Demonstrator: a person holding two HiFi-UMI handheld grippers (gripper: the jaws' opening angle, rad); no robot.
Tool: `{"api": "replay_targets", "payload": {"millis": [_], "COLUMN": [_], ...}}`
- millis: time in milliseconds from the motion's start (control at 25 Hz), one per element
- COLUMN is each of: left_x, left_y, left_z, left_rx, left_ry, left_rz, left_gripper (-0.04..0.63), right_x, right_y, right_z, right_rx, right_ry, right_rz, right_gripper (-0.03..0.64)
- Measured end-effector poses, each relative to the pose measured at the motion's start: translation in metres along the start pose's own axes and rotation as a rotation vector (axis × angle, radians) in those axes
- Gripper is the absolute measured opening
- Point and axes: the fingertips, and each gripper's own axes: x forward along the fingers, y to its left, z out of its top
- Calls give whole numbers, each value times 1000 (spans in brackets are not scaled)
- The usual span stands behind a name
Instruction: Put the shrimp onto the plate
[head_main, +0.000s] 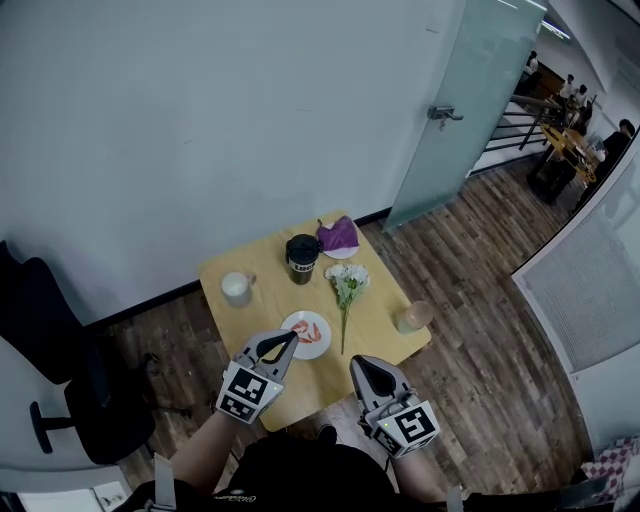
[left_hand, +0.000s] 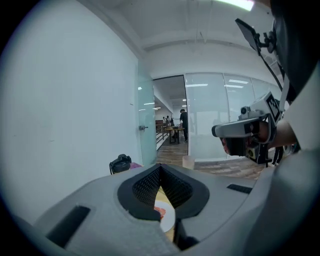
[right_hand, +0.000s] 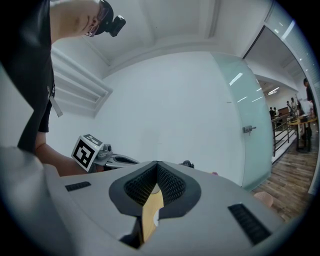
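The shrimp (head_main: 304, 330) lies on the white plate (head_main: 321, 343), a reddish curl near the plate's middle, at the near side of the yellow worktop (head_main: 378, 296). The left gripper view also shows it, through the gap below the jaws: the shrimp (left_hand: 159, 212) on the plate (left_hand: 169, 218).

The left claw (head_main: 284, 343) is clenched with nothing between its jaws; its tip hangs at the plate's near left rim. Whether it touches the rim I cannot tell. In its own view the left claw (left_hand: 160, 171) shows the two dark pads meeting at the tip. The right claw (head_main: 361, 363) is clenched too and empty, held over the worktop's near edge, apart from the plate. In its own view the right claw (right_hand: 157, 167) shows only bare worktop past the closed jaws.

Judging from how things lie, the placing step looks done: the shrimp sits wholly inside the rim and neither claw holds it. What remains, if anything, is to lift the left claw clear of the plate without nudging it, and to avoid the white flowers (head_main: 347, 284) lying just beside the plate on its right.
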Motion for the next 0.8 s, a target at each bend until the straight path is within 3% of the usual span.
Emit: {"api": "replay_targets", "payload": {"millis": [440,800], "left_x": [-39,-57], "left_y": [-11,-10], "left_z": [44,54], "left_rx": [-163,-198], "left_ry": [-173,-228], "left_rz": [-18,-6], "left_gripper": [5,5], "right_x": [3,5], "right_y": [9,17], "right_z": [14,16], "right_rx": [-9,-12], "right_ry": [-32,-36], "right_rz": [34,47], "right_gripper": [2,2]}}
